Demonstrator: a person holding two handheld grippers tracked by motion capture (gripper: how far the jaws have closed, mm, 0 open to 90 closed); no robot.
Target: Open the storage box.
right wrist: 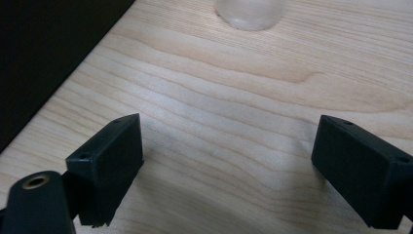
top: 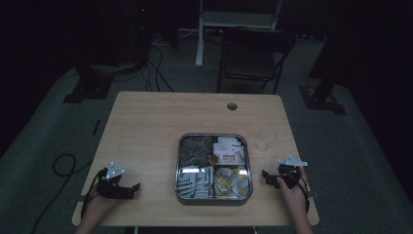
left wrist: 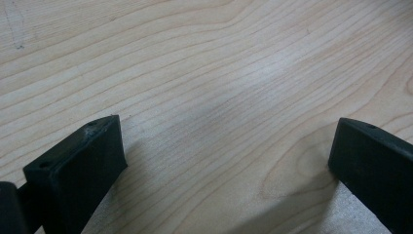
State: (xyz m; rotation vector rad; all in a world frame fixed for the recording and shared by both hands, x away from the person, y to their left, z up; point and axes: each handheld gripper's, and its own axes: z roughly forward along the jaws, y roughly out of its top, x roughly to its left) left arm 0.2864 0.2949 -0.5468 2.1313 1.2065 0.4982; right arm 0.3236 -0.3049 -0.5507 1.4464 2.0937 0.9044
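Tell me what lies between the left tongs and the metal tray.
Nothing but bare wooden table: in the high view, the stretch from the left tongs to the metal tray holds no object.

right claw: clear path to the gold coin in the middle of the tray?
Probably yes. The right claw is open and empty beside the tray, bare table between them; the gold coin lies uncovered on top.

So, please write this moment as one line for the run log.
left gripper: open, empty | right gripper: open, empty | tray: four filled compartments, between grippers, untouched | table: wooden
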